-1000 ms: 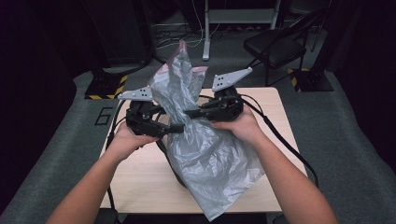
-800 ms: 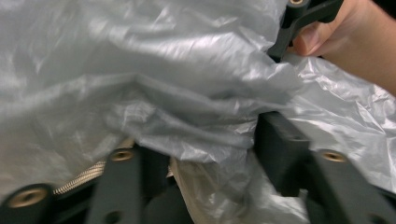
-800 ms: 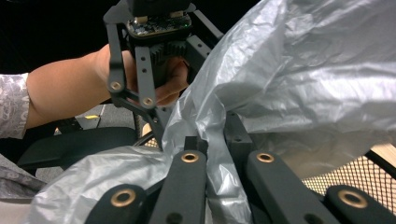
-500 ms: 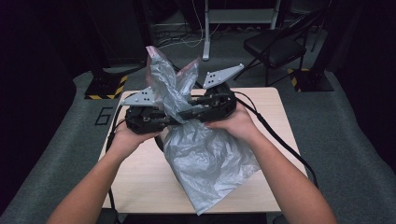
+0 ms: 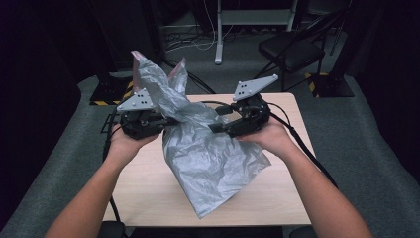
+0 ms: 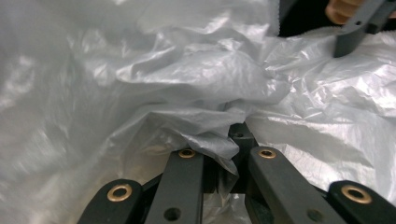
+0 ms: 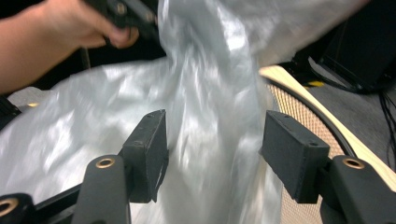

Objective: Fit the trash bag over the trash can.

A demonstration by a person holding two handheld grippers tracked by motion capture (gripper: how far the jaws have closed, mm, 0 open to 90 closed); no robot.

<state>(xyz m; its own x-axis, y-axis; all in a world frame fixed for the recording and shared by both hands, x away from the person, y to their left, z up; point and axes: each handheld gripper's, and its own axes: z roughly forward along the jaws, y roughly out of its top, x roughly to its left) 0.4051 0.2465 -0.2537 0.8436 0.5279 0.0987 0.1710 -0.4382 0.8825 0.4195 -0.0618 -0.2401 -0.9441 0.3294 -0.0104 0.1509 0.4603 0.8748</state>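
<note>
Left gripper jaws pinched tight on a bunched fold of the plastic bag, their tips buried in the film. Right gripper jaws just been opening, bag between the 2 pads but not pressed. Bag hangs mid-frame over the table, hiding its centre. Both forearms rise from the bottom edge.

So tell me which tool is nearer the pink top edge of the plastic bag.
Left. The left tool is clamped on the bag's neck just below the pink top edge. The right tool, jaws just opened and straddling the film unpressed, sits farther off to the side.
</note>
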